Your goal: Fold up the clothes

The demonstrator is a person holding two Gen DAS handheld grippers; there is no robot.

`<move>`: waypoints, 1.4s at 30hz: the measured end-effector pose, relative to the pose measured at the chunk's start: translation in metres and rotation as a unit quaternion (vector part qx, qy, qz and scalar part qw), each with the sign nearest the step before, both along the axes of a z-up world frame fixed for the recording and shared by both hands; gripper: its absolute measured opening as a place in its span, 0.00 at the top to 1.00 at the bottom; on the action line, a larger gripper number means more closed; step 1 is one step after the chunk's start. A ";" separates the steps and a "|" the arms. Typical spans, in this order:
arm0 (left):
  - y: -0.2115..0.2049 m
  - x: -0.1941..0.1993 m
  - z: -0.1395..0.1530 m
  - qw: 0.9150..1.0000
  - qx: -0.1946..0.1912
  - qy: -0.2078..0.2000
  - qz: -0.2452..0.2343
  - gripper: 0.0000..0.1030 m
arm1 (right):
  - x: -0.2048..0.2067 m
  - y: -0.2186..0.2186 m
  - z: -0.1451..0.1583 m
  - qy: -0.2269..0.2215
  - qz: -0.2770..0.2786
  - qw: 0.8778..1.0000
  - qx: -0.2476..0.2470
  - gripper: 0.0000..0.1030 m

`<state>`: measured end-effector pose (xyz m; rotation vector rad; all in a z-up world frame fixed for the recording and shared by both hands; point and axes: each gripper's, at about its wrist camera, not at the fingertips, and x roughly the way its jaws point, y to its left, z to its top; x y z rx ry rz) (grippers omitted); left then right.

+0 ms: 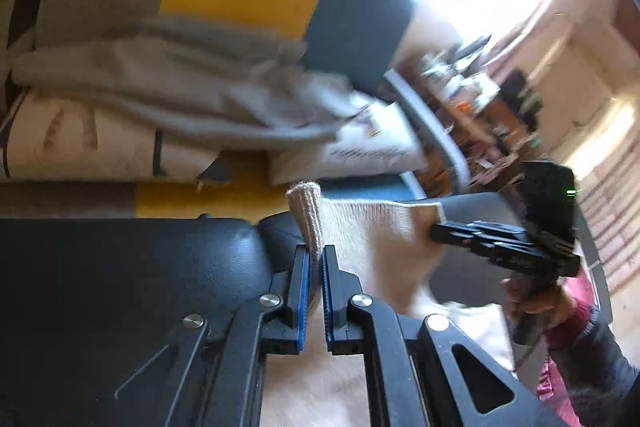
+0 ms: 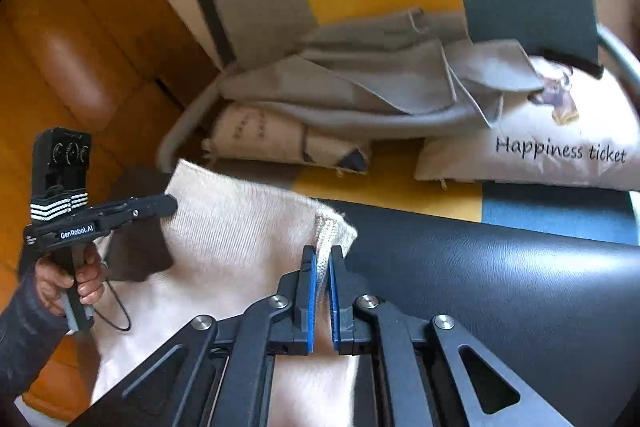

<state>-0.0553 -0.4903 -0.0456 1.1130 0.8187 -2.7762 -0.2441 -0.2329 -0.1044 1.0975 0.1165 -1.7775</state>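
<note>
Gripping the cream knit garment point(image 2: 240, 227) by 2 corners, left claw point(image 1: 316, 259) and right claw point(image 2: 323, 259) clenched; folding stage unclear.

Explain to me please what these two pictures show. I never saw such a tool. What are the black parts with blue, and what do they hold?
There is no robot. A person holds a pistol-shaped left gripper and a right gripper. Each picture comes from a camera mounted on one gripper, looking along its blue-padded jaws. Each view also shows the other gripper in the person's hand. Both jaws are shut on corners of one cream knitted garment, stretched between them above a black padded surface. Behind lie grey clothes piled on printed cushions.
</note>
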 end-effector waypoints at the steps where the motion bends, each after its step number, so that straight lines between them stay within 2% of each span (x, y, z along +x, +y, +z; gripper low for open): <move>1: 0.008 0.013 0.008 1.000 -0.001 0.013 -0.004 0.96 | 0.012 0.009 0.004 0.002 0.002 1.000 -0.005 0.94; 5: 0.052 0.071 0.028 0.998 -0.017 0.053 -0.018 0.95 | 0.058 0.043 0.022 0.010 0.009 1.000 -0.024 0.94; 10: 0.093 0.124 0.005 0.999 -0.005 0.036 -0.020 0.95 | 0.115 0.087 0.040 0.018 0.017 0.999 -0.045 0.94; 13: 0.110 0.146 -0.023 1.000 0.010 0.002 -0.018 0.96 | 0.144 0.110 0.011 -0.005 0.004 1.000 -0.017 0.94; 15: 0.121 0.156 -0.040 1.000 0.002 -0.022 -0.016 0.95 | 0.154 0.120 -0.009 -0.020 -0.007 1.000 0.001 0.94; 17: 0.128 0.166 -0.054 0.999 0.012 -0.040 -0.021 0.95 | 0.163 0.128 -0.025 -0.028 -0.014 0.999 0.017 0.94; 19: 0.134 0.172 -0.062 0.998 0.000 -0.064 -0.017 0.95 | 0.171 0.133 -0.036 -0.028 -0.018 0.999 0.034 0.93; 22: 0.129 0.186 -0.057 0.998 0.014 -0.056 0.005 0.88 | 0.177 0.139 -0.031 -0.003 -0.030 0.998 0.055 0.93; 24: 0.117 0.193 -0.043 0.999 0.037 -0.025 0.031 0.87 | 0.179 0.145 -0.020 0.011 -0.039 0.998 0.055 0.86; 27: 0.107 0.185 -0.024 0.997 0.062 0.014 0.052 0.83 | 0.183 0.146 0.010 0.040 -0.054 0.997 0.021 0.77; 29: 0.116 0.167 -0.019 0.997 0.059 0.017 0.043 0.82 | 0.188 0.135 0.023 0.053 -0.051 0.997 0.002 0.72; 30: 0.123 0.157 -0.020 0.998 0.056 0.011 0.033 0.82 | 0.193 0.125 0.024 0.060 -0.047 0.997 0.002 0.65; 32: 0.145 0.138 -0.033 0.999 0.039 -0.025 -0.001 0.82 | 0.202 0.100 0.017 0.070 -0.038 0.997 0.023 0.56; 35: 0.171 0.129 -0.059 0.995 -0.018 -0.091 -0.027 0.82 | 0.216 0.076 -0.010 0.073 -0.034 0.993 0.083 0.56; 36: 0.174 0.132 -0.067 0.994 -0.025 -0.101 -0.032 0.83 | 0.221 0.078 -0.019 0.061 -0.038 0.994 0.087 0.56; 38: 0.169 0.145 -0.072 0.996 -0.019 -0.087 -0.028 0.84 | 0.231 0.081 -0.035 0.038 -0.046 0.994 0.090 0.55; 39: 0.166 0.151 -0.074 0.996 -0.015 -0.078 -0.026 0.89 | 0.238 0.087 -0.036 0.033 -0.048 0.995 0.078 0.55; 42: 0.158 0.155 -0.076 0.997 0.016 -0.078 -0.010 0.92 | 0.243 0.100 -0.040 0.019 -0.054 0.997 0.043 0.55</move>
